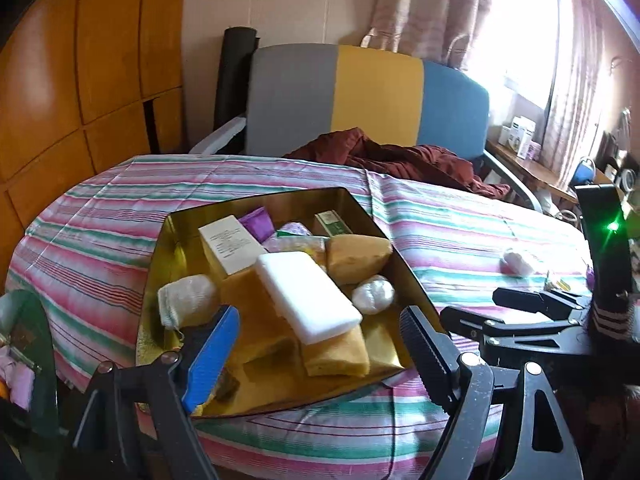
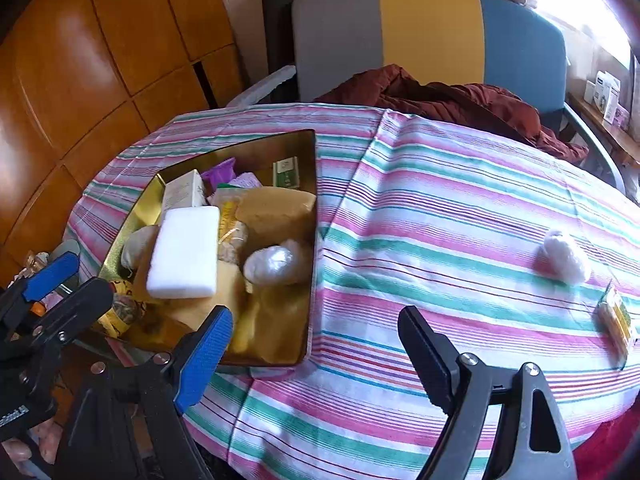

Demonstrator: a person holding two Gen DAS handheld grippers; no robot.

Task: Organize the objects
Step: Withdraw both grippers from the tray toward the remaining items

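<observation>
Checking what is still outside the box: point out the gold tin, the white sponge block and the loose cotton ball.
gold tin (image 2: 310,240), right wrist view, right wall.
white sponge block (image 2: 184,252), right wrist view, top face.
loose cotton ball (image 2: 566,256), right wrist view, middle.

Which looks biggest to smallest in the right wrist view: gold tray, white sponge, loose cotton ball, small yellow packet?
1. gold tray
2. white sponge
3. and 4. cotton ball and small yellow packet look alike; the packet lies at the distorted frame edge, so no ranking between them.
</observation>
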